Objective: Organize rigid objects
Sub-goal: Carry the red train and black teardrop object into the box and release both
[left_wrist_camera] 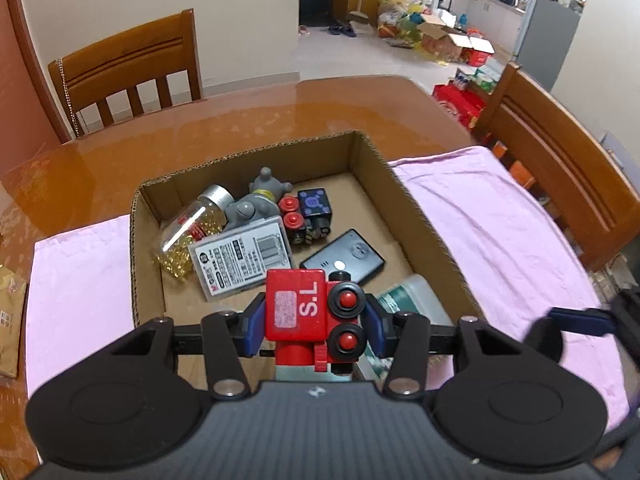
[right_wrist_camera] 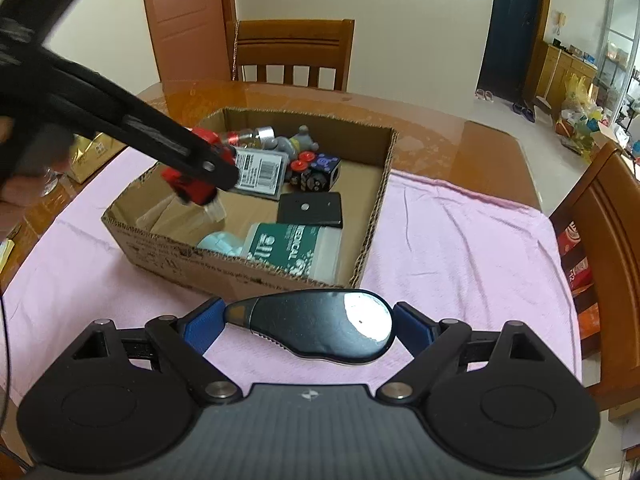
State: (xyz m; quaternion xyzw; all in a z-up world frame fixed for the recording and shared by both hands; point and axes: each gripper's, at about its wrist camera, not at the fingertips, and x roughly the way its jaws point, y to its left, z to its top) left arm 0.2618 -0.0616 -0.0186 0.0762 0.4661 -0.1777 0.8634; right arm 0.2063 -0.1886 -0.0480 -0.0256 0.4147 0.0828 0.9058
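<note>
The left gripper [left_wrist_camera: 316,328] is clamping a red toy block [left_wrist_camera: 298,306], blue pads pressing on both flanks. The toy is hanging over the near part of the cardboard box [left_wrist_camera: 372,160], above the box floor and not touching it. Its labelled face is turning up toward the camera, the letters running sideways, the two black-and-red wheels [left_wrist_camera: 346,318] sitting on its right side. Its long axis seems to be running away from the camera, roughly along the fingers and down toward the box floor. The side view from the right wrist is showing the same toy [right_wrist_camera: 192,184] in mid-air just inside the near left corner of the box, over a clear bottle.

The right gripper [right_wrist_camera: 308,326] is gripping a dark flat teardrop-shaped gadget [right_wrist_camera: 316,328] with a shiny round end. Its jaws are standing wide but the pads are touching both ends. The gadget is lying crosswise between the pads, narrow tip pointing to the left pad and round end to the right. It is hanging over the pink towel [right_wrist_camera: 460,240], just short of the box's near wall.

Key relation: the box is lying straight ahead of and below both grippers. The left one is already over the interior, so it is nearer to dropping. Free floor is showing on the right-hand far side of the box, beyond the black remote [left_wrist_camera: 342,262]. Likely next is lowering and releasing the red toy, then carrying the gadget forward over the wall.
</note>
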